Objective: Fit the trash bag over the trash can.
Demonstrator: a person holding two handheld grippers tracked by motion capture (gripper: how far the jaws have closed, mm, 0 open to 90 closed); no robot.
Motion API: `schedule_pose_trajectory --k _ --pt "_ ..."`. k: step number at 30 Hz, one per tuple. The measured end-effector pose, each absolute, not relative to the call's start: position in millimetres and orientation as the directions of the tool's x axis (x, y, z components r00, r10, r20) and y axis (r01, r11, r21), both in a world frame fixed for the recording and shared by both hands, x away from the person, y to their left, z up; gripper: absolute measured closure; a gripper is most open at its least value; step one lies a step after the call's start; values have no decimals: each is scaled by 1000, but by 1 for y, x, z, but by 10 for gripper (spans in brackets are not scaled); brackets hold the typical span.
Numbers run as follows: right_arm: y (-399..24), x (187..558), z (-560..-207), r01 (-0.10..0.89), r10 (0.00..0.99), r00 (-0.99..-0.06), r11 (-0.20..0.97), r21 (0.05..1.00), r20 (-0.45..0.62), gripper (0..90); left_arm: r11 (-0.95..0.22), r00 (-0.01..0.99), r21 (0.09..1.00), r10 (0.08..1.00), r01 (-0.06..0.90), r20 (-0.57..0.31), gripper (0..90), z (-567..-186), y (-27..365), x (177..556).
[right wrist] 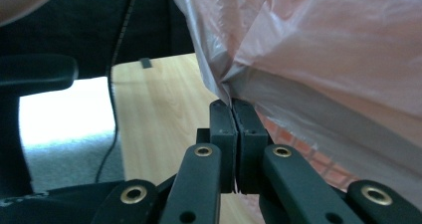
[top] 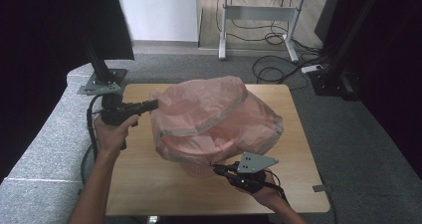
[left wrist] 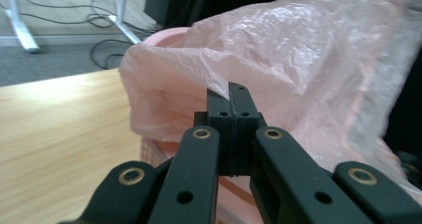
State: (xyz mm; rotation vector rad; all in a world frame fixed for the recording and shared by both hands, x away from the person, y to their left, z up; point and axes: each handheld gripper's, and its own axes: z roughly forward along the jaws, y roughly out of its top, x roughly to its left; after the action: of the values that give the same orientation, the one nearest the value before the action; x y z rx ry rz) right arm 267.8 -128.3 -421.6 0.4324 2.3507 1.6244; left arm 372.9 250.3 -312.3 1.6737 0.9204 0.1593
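Object in hand: a thin pink plastic bag (top: 214, 117), translucent, draped over a pink perforated basket (top: 196, 170) at the middle of the desk (top: 144, 184).
Left gripper (top: 155, 103): clenched on a fold of the bag film at the bag's left side; in the left gripper view the jaws meet with film pinched at their tips (left wrist: 230, 92).
Right gripper (top: 215, 167): clenched on the bag's lower edge at the near side; the right gripper view shows film gathered between the closed jaws (right wrist: 232, 103).
Handling, judged: very light, limp and crinkly; slippery film likely to stretch or tear under a hard pull, and to slide out of a shallow pinch.
Where to hold, judged: the banded rim (top: 211, 122), doubled over, gives the firmest purchase.
Writing: no brand, label or lettering legible.
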Motion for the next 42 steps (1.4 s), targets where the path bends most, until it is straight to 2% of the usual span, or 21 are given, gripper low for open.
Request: schedule_pose_trajectory --k 7,11,15,19,25,30,32,37,39,42 --pt "-126 269 -428 117 362 -932 348 930 -19 891 -41 676 876 653 480 -340 899 -315 247 375" --pt "-144 257 -415 101 371 -928 316 943 -24 726 -39 679 878 651 478 -341 899 -316 248 374" --pt "-179 244 -387 81 410 -912 248 965 -29 615 -32 678 878 648 478 -346 898 -316 248 374" --pt "-212 244 -354 53 478 -877 193 980 -47 564 -29 677 876 648 481 -350 899 -316 248 374" --pt "-244 277 -312 55 618 -782 197 979 -80 472 -27 674 874 649 485 -353 898 -315 249 377" --pt "-237 311 -295 83 683 -719 266 960 -127 382 -36 678 873 645 486 -351 898 -314 248 380" --pt "-230 323 -292 83 677 -724 275 958 -132 462 -38 681 872 642 488 -353 898 -314 247 382" --pt "-215 351 -293 101 637 -763 284 954 -109 817 -27 681 870 635 492 -365 886 -316 246 386" --pt "-213 361 -299 130 641 -764 263 956 -72 890 -32 689 874 630 484 -358 810 -316 245 383" --pt "-210 366 -311 152 642 -765 266 952 -57 894 -36 692 892 645 451 -324 631 -314 250 366"
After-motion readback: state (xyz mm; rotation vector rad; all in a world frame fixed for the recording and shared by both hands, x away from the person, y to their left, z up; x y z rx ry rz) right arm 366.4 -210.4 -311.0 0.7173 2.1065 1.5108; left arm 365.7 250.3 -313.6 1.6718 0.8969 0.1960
